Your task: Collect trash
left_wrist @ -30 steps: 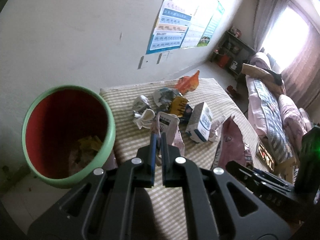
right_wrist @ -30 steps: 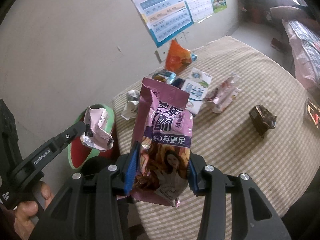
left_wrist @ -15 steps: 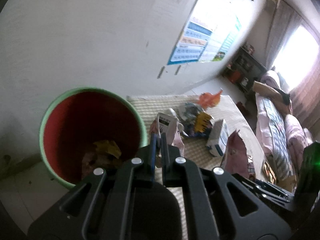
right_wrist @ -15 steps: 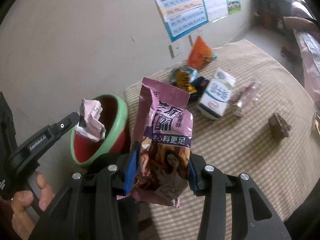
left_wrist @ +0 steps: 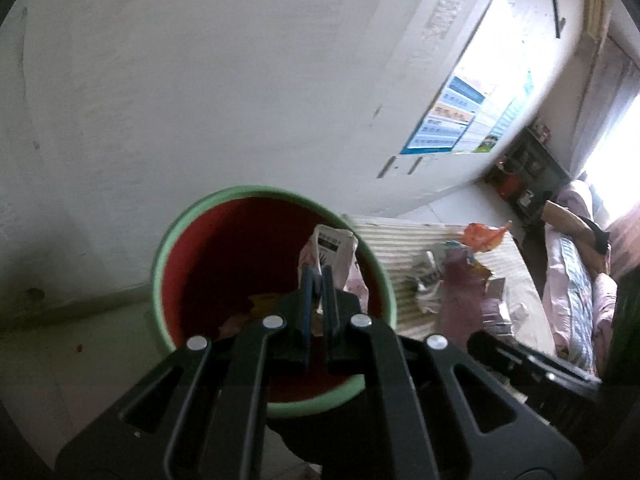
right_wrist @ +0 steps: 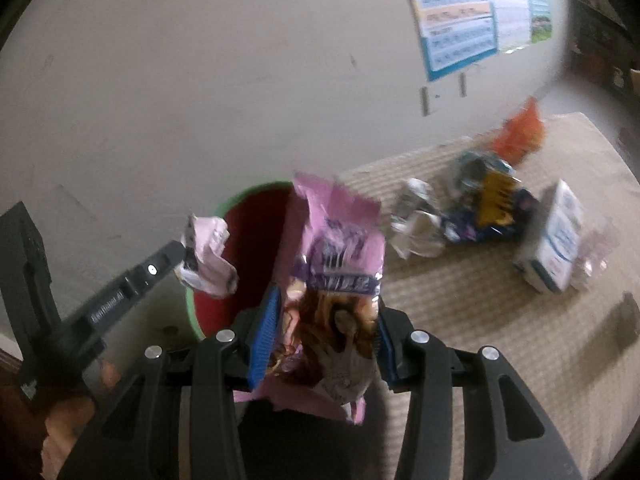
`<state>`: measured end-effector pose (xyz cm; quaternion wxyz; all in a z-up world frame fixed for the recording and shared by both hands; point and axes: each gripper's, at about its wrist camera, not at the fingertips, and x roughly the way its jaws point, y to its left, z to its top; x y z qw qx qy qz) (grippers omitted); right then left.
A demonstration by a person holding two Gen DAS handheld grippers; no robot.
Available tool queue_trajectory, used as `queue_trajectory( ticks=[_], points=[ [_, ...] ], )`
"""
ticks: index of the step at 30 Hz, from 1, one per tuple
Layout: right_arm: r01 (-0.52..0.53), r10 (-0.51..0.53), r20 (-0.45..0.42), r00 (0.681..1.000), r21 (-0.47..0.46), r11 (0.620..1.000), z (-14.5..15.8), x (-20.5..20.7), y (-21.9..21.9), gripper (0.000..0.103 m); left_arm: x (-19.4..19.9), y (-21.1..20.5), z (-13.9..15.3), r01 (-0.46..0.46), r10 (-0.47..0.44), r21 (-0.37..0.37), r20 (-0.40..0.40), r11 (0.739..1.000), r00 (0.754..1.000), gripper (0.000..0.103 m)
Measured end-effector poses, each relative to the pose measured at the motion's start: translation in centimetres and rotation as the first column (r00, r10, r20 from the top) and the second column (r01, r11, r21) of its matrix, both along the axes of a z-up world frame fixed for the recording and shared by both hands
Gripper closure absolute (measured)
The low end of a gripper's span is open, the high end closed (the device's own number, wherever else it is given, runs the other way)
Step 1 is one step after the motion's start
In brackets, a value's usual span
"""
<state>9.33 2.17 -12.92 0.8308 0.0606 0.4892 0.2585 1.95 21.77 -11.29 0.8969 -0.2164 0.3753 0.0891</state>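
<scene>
Trash bin [left_wrist: 276, 300] now fills centre frame, closer than before. Left claw [left_wrist: 316, 280] stays clamped on a crumpled wrapper [left_wrist: 332, 248] above it; right claw [right_wrist: 324, 328] grips a pink snack bag [right_wrist: 336, 272]. Release is due.

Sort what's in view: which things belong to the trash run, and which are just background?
Job: crumpled wrapper in left gripper; pink snack bag in right gripper; bin; milk carton; orange wrapper.
Background: wall poster; sofa.
</scene>
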Motion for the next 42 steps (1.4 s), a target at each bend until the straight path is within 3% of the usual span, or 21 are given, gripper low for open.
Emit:
queue_trajectory(
  ticks=[7, 15, 21, 28, 30, 32, 35, 39, 42],
  points=[
    [-0.061, 0.061, 0.015, 0.998, -0.027, 0.998, -0.3, 1.7, 4.0, 0.062, 0.4, 1.9, -1.3, -0.023, 0.023, -0.009, -0.032, 1.0, 0.999, 0.099],
    [-0.052, 0.051, 0.013, 0.999, 0.087, 0.995, 0.7, 2.3, 3.1, 0.06, 0.9, 2.9, -2.4, -0.05, 0.049, -0.018, -0.05, 0.999, 0.998, 0.099],
    [-0.091, 0.107, -0.122, 0.987, 0.131, 0.987, -1.3, 3.3, 4.4, 0.06, 1.0, 3.5, -3.1, -0.074, 0.072, -0.032, -0.07, 0.997, 0.995, 0.099],
    [-0.104, 0.117, -0.093, 0.989, 0.133, 0.986, -1.1, 2.6, 4.2, 0.06, 1.3, 3.5, -2.9, -0.074, 0.073, -0.018, -0.069, 0.997, 0.995, 0.093],
    [-0.085, 0.092, -0.058, 0.994, 0.116, 0.99, -0.5, 2.3, 2.9, 0.06, 1.1, 3.5, -2.8, -0.077, 0.076, -0.019, -0.063, 0.997, 0.995, 0.085],
    [-0.054, 0.056, -0.023, 0.998, 0.086, 0.995, -0.1, 2.1, 1.5, 0.06, 1.0, 3.4, -2.8, -0.081, 0.081, -0.014, -0.054, 0.997, 0.995, 0.068],
    [0.021, -0.022, 0.021, 1.0, 0.01, 1.0, -0.2, 2.5, -1.7, 0.06, 0.8, 3.2, -2.7, -0.085, 0.084, -0.018, -0.04, 0.996, 0.996, 0.057],
    [0.174, -0.172, 0.028, 0.985, -0.083, 0.981, -1.2, 4.8, -7.0, 0.06, 1.0, 2.4, -2.9, -0.062, 0.061, -0.023, -0.045, 0.998, 0.997, 0.056],
    [0.317, -0.32, 0.002, 0.947, -0.14, 0.938, -2.6, 6.4, -11.4, 0.057, 1.2, 1.5, -3.0, -0.041, 0.04, -0.026, -0.049, 0.999, 0.998, 0.055]
  ],
)
